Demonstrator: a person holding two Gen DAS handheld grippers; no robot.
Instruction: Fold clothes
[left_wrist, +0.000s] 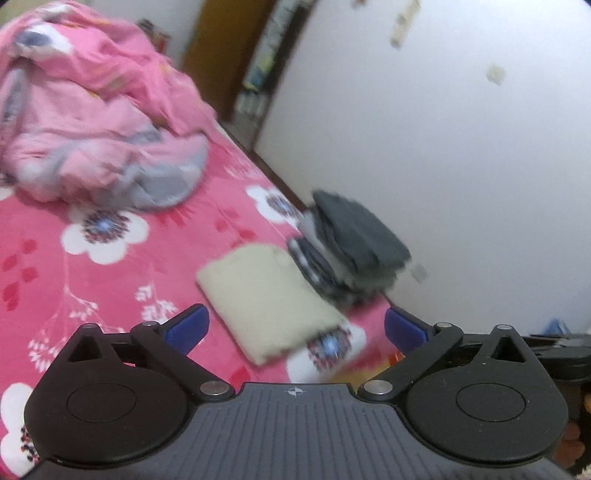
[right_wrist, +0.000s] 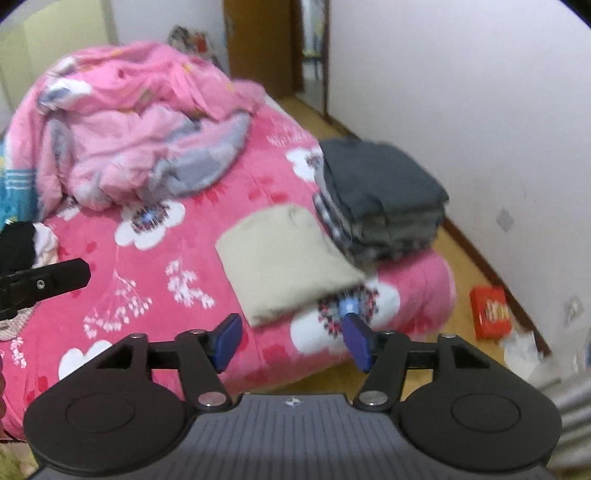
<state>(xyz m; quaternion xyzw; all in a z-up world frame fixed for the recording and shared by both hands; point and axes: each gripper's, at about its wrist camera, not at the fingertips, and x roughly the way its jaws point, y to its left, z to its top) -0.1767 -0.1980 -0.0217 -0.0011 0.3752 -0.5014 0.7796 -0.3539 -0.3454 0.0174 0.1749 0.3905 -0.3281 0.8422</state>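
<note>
Ahead of both pairs of jaws, a folded beige garment (right_wrist: 286, 258) is lying flat on the pink floral bedspread (right_wrist: 155, 280), its far edge touching a stack of folded clothes (right_wrist: 384, 199) topped by a dark grey piece. The left gripper (left_wrist: 295, 326) and right gripper (right_wrist: 293, 341) are hovering with jaws apart, holding nothing. Beyond the jaws to the left, a rumpled pink quilt (right_wrist: 129, 136) is sitting in a heap. Judging by this, the beige piece is lying as the task wants; whether it is going onto the stack next, or another garment is due, the views are not settling. A red box (right_wrist: 491, 312) on the floor, right of the jaws, is carrying lettering too blurred to read.
</note>
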